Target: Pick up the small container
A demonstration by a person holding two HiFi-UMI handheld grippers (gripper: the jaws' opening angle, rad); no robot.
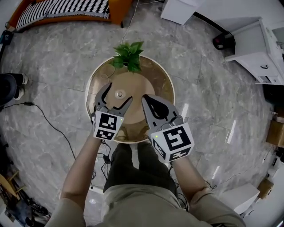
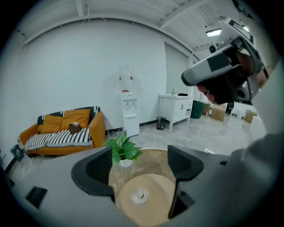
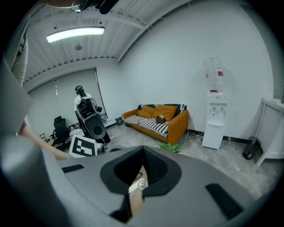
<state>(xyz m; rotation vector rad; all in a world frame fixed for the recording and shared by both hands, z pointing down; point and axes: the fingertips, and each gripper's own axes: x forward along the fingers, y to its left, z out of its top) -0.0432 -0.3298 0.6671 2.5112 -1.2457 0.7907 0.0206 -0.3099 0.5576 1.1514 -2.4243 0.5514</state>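
Observation:
The small silver container sits in the middle of a light wooden disc on the round brown table. My left gripper hovers over it, open, and its two dark fingers stand wide to either side of the container without touching. In the left gripper view the container lies low between the spread jaws of the left gripper. My right gripper is just right of it, shut and empty. Only a sliver of the container shows in the right gripper view, under the right gripper.
A green plant in a white pot stands at the table's far edge. An orange sofa with a striped cover lies beyond, a white cabinet at right. Cables trail over the marble floor. A water dispenser stands by the wall.

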